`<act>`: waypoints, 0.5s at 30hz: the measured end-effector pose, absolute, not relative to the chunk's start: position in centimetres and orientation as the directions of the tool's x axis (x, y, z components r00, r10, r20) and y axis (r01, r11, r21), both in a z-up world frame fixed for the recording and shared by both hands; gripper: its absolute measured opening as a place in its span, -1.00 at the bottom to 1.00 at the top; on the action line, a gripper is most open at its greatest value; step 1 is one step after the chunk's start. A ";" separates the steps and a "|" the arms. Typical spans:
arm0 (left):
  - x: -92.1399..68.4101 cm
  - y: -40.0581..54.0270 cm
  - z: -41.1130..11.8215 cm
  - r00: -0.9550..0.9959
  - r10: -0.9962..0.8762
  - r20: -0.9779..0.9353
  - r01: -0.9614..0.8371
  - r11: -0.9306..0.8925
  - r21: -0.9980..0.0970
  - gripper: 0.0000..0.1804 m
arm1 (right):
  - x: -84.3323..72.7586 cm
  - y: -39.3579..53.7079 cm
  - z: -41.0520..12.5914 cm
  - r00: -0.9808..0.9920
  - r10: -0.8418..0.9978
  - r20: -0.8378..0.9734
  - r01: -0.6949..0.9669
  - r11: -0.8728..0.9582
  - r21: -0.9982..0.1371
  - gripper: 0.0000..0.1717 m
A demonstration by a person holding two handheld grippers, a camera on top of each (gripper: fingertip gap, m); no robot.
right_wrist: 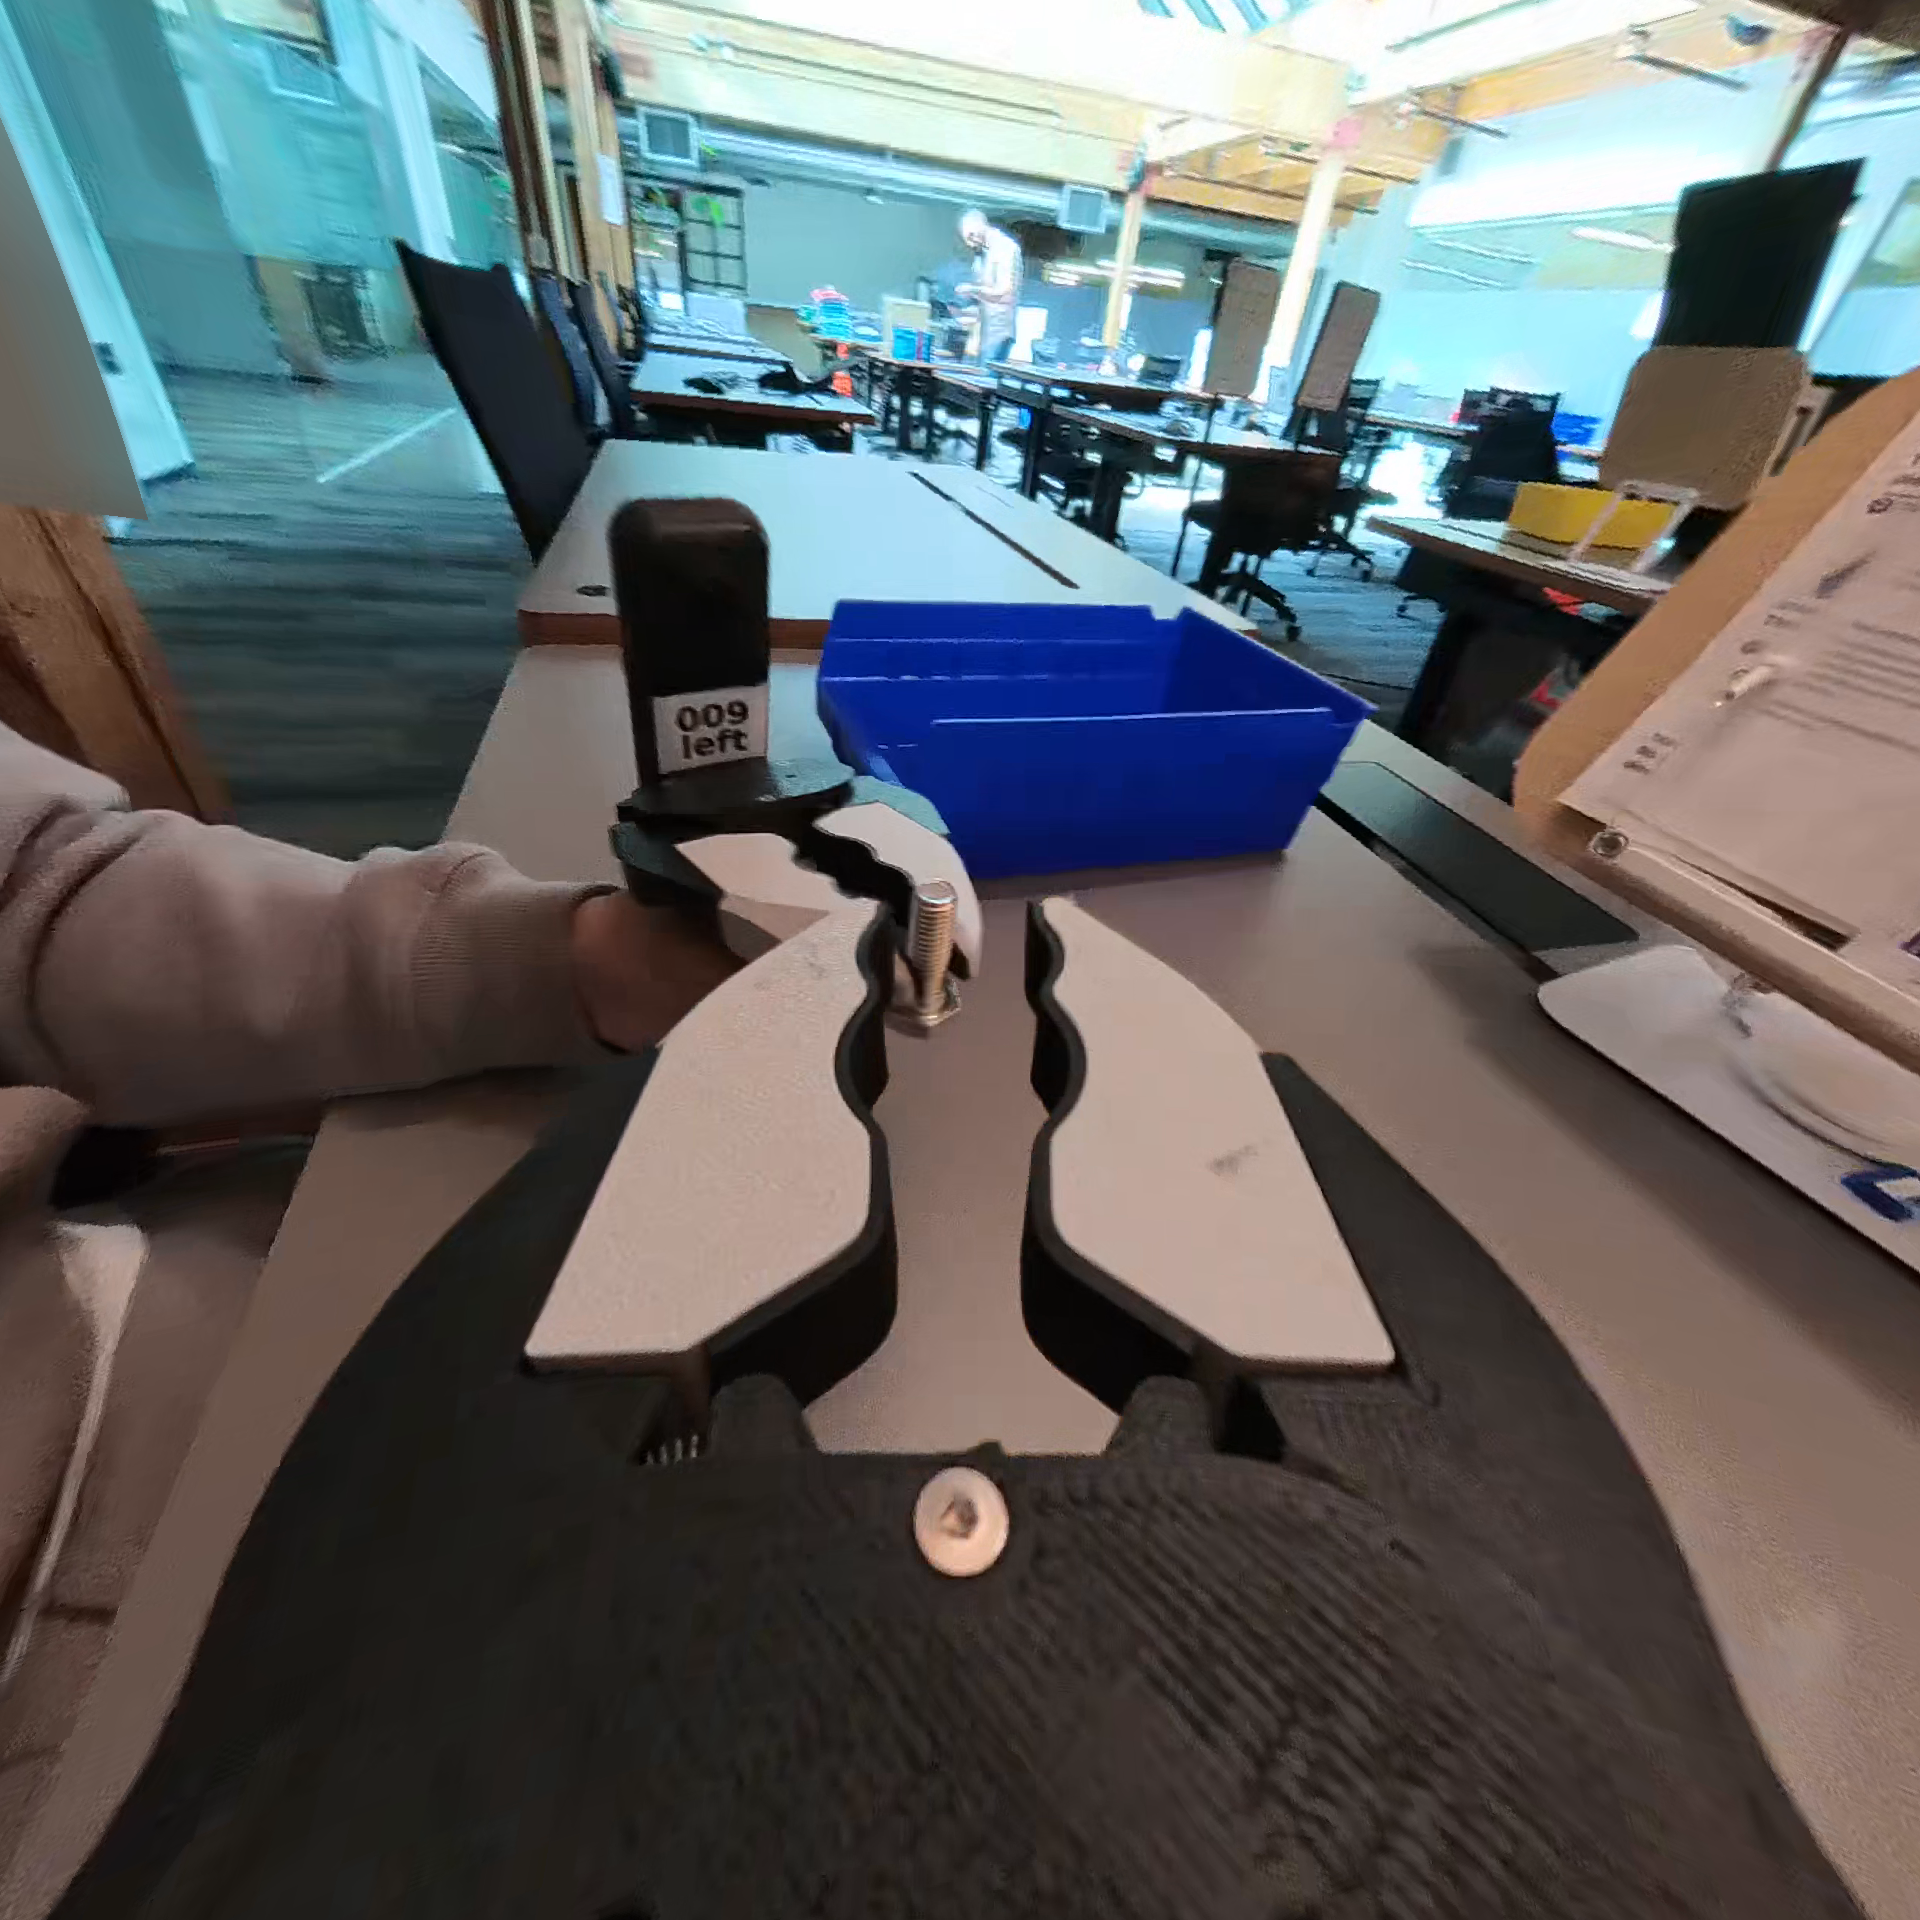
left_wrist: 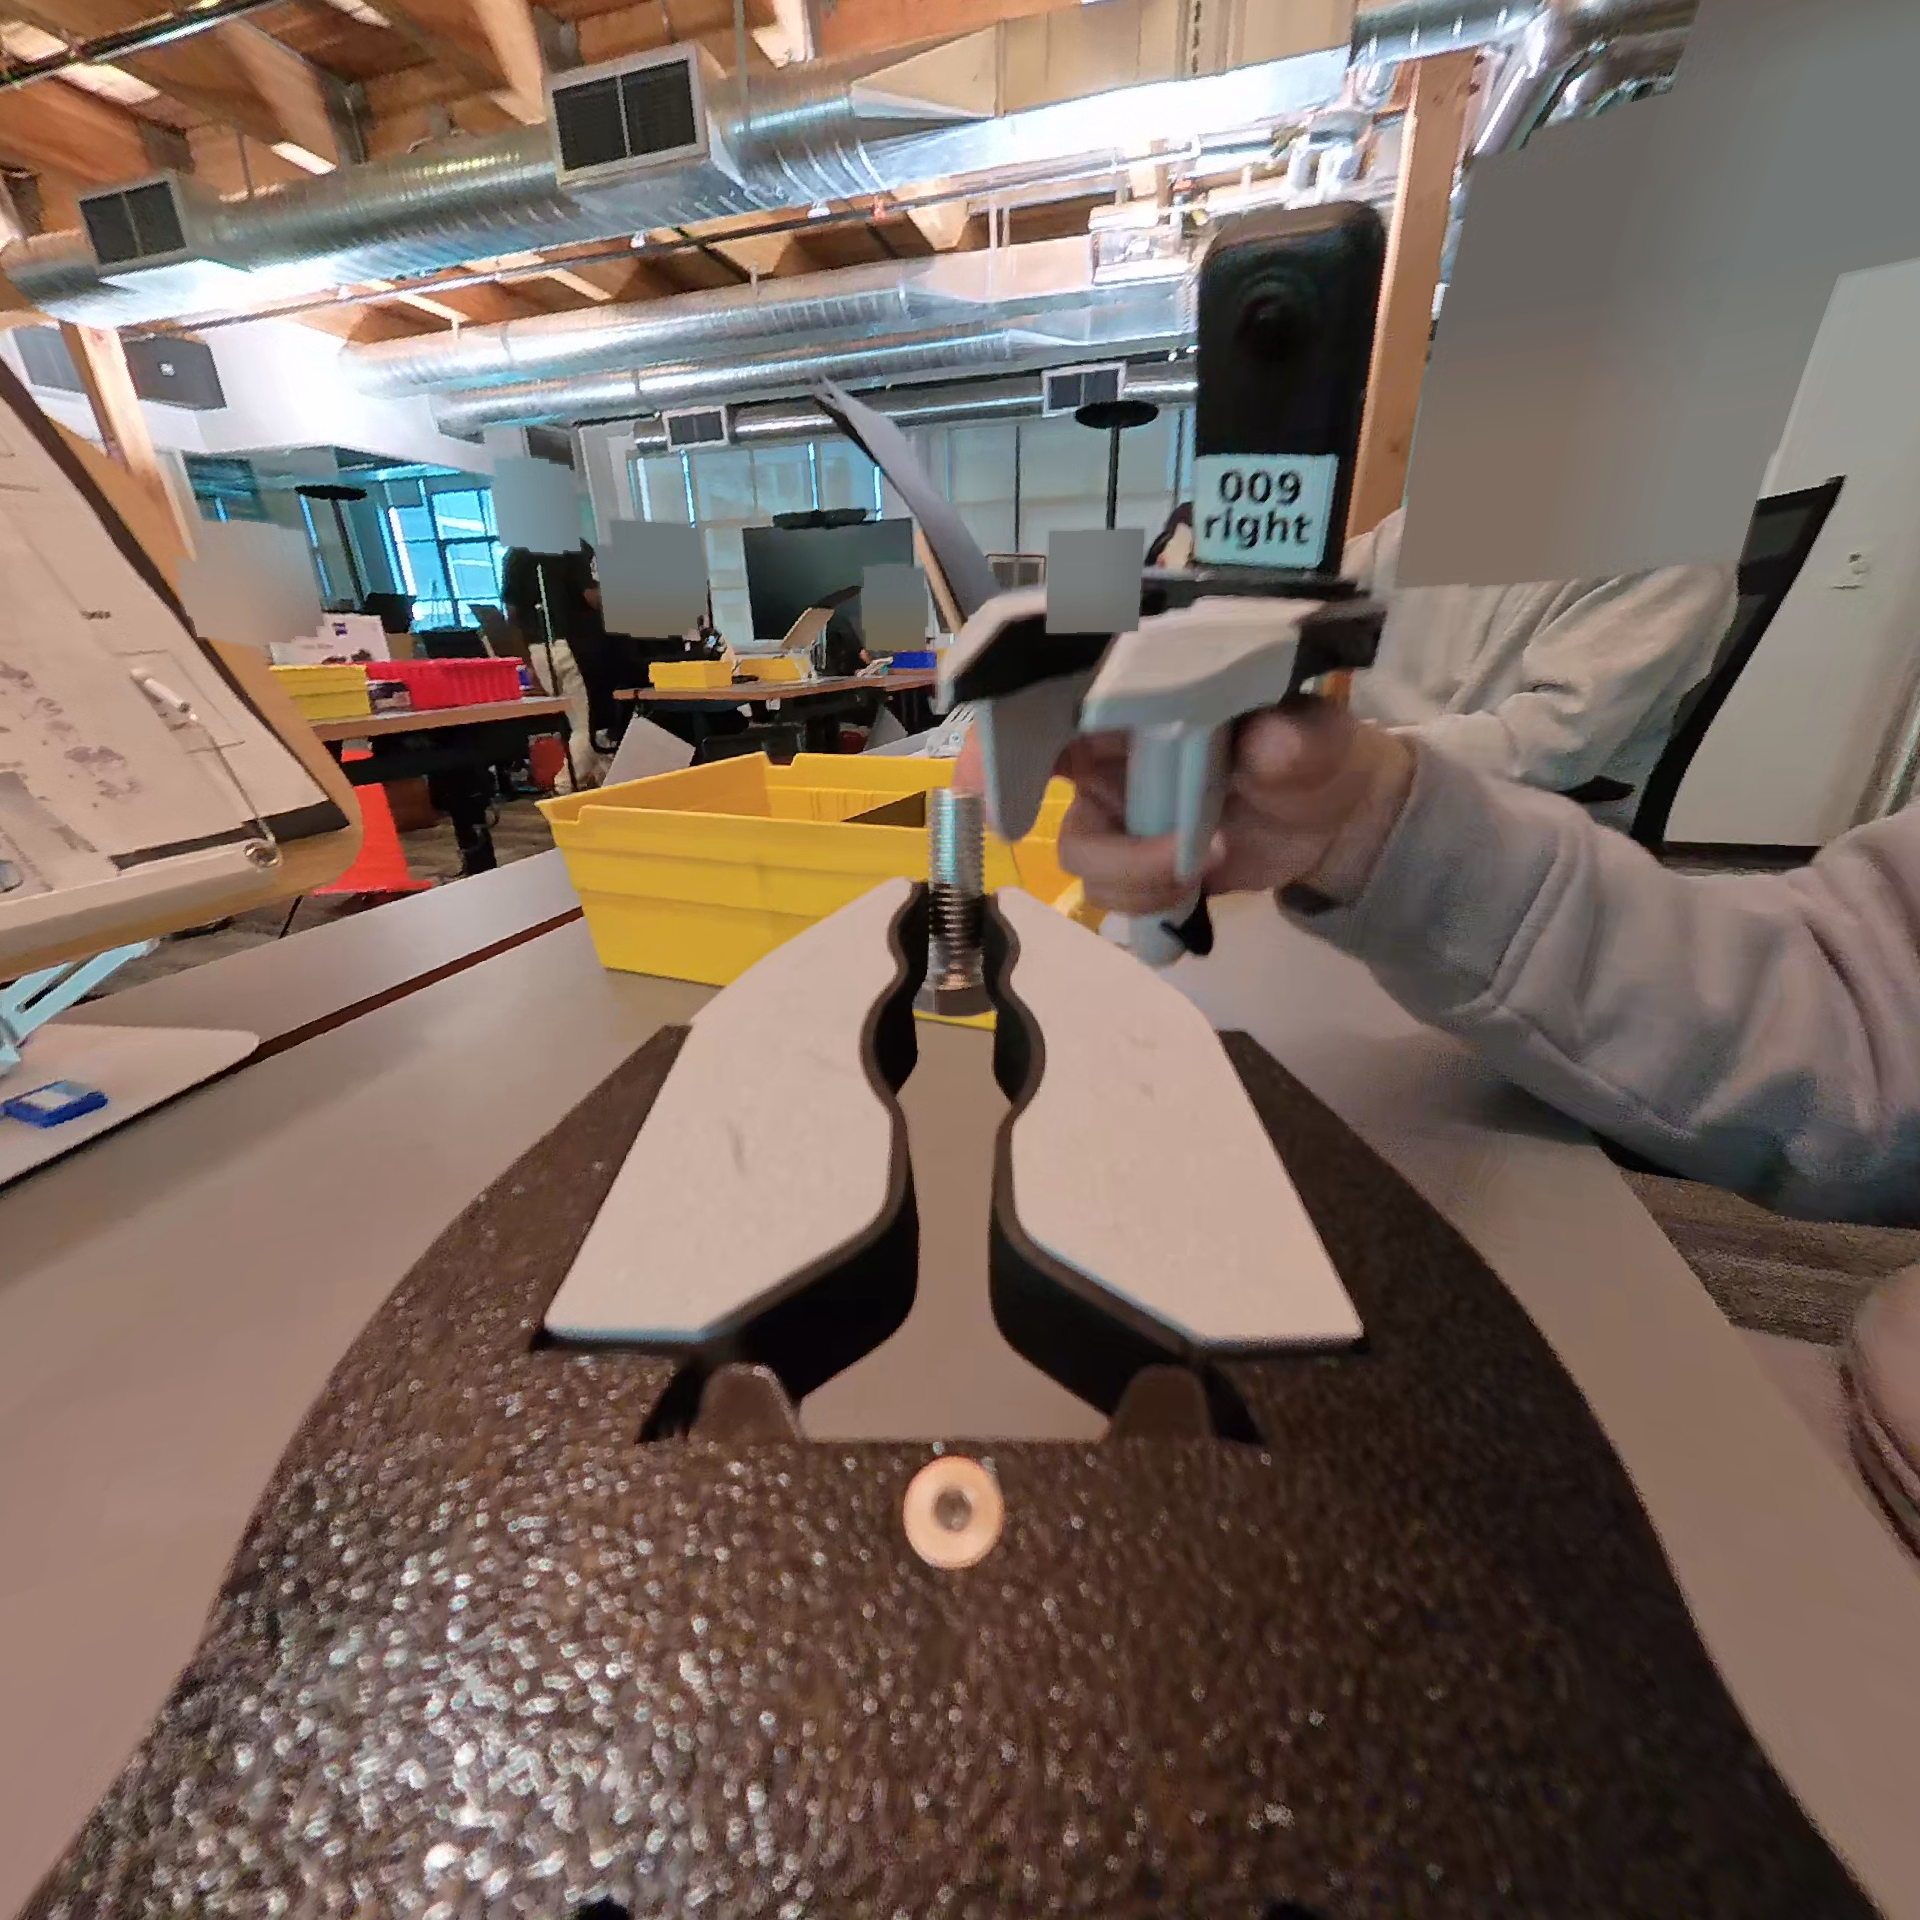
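We saw the left gripper (left_wrist: 954, 935) clamped on an upright silver bolt (left_wrist: 952, 883), its head on the table (left_wrist: 312, 1195). The right gripper (right_wrist: 956, 935) stood apart, empty, beside it. Near the table's far edge sat a yellow bin (left_wrist: 727, 873) and a blue bin (right_wrist: 1091, 769), their contents not visible.

One bolt (left_wrist: 953, 904) stands head down on the one near table (left_wrist: 312, 1195). Two grippers: the left gripper (left_wrist: 954, 940) around the bolt, the right gripper (right_wrist: 956, 935) beside it. Two hands (left_wrist: 1236, 821) hold them. Two bins lie beyond the bolt: one yellow bin (left_wrist: 727, 883), one blue bin (right_wrist: 1122, 769). One paper stand (left_wrist: 114, 727) sits beside the bolt.
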State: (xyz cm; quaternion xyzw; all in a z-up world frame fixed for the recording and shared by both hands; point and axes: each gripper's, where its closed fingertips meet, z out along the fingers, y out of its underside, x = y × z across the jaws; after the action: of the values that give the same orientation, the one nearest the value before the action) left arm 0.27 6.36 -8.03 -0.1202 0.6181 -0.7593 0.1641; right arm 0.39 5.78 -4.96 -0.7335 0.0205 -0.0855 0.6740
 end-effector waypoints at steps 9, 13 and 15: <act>-0.3 6.2 -7.6 -0.931 -0.364 -0.034 0.113 -0.198 -0.974 -0.91 | -0.4 8.5 -6.3 0.992 -0.097 0.086 0.085 -0.010 -0.996 -0.89; 0.1 6.3 -7.8 -0.916 -0.400 -0.042 0.126 -0.186 -0.975 -0.91 | -0.1 8.6 -6.5 0.984 -0.122 0.129 0.124 -0.047 -0.991 -0.89; 0.8 6.5 -7.8 -0.888 -0.457 -0.044 0.139 -0.178 -0.974 -0.78 | 0.7 8.2 -6.3 0.970 -0.182 0.164 0.152 -0.079 -0.985 -0.89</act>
State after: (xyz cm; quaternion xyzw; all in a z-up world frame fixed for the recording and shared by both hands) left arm 0.79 6.46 -7.78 -0.1303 0.6101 -0.7563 0.1972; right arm 0.67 8.18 -6.33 -0.7240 0.0104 -0.1230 0.6787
